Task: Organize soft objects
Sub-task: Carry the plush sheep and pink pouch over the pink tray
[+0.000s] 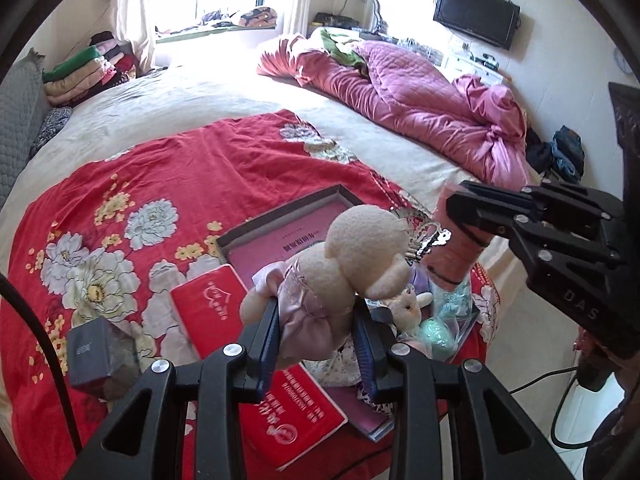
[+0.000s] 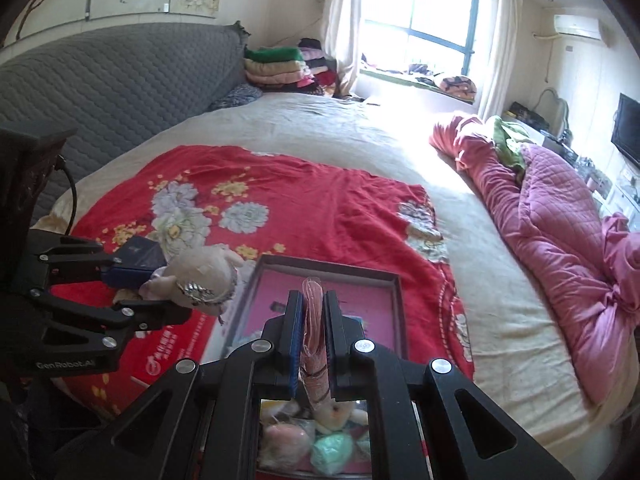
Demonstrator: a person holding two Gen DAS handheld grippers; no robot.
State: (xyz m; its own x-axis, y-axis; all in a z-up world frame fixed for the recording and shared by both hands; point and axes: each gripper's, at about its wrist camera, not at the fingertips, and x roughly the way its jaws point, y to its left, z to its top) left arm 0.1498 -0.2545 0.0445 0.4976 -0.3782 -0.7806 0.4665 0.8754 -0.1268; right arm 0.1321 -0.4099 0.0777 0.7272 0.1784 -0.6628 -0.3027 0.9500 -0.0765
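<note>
Left wrist view: the left gripper (image 1: 316, 332) has its jaws clamped on a cream plush doll (image 1: 340, 256) by its lilac dress, lifted above the open tray (image 1: 280, 216) on the red floral bedspread (image 1: 160, 168). The right gripper (image 2: 313, 320), jaws narrow, pinches a pink folded cloth (image 2: 314, 320) over the same tray, probably to drop both in. More soft toys (image 2: 304, 440) lie nearer than the tray.

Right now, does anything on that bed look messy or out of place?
Yes. The pink quilt lies bunched along the bed's far side, and red booklets and a gray box sit scattered at angles on the red blanket.
</note>
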